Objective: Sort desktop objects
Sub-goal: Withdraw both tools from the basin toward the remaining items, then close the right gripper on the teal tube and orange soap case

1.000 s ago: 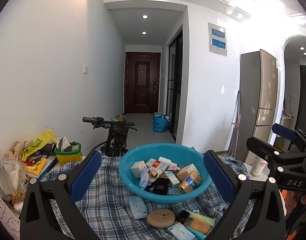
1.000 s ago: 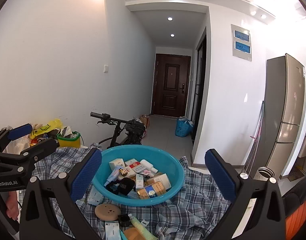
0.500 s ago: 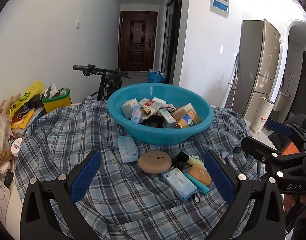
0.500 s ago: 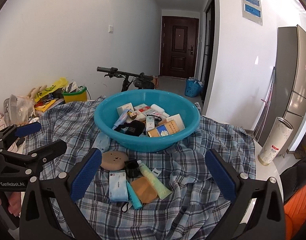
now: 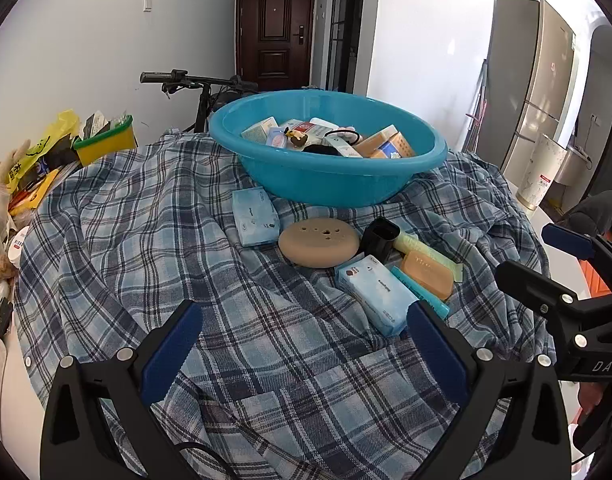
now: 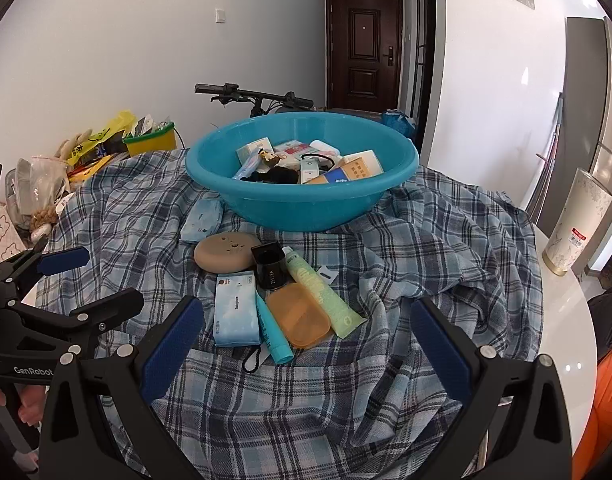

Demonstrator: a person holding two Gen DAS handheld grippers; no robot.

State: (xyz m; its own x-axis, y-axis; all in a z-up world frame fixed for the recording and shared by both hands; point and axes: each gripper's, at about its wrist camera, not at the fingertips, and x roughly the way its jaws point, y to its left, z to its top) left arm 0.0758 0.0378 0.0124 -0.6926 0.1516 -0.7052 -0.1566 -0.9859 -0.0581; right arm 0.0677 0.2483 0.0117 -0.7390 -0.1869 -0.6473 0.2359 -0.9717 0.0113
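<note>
Left wrist view: left gripper [image 5: 301, 350] gapes wide, empty; ahead of its jaws sit the teal basin [image 5: 326, 168], tan disc [image 5: 318, 242] and blue pack [image 5: 376, 294]. Right gripper [image 6: 306, 346] likewise wide, empty, with the orange soap case [image 6: 299, 314] just ahead.

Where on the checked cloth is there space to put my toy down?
The blue plaid cloth is bare on its left side, beside the light blue tissue pack, and again along the near edge by the open left gripper and open right gripper. It is crowded before the turquoise plastic basin, around the tan round sponge.
</note>
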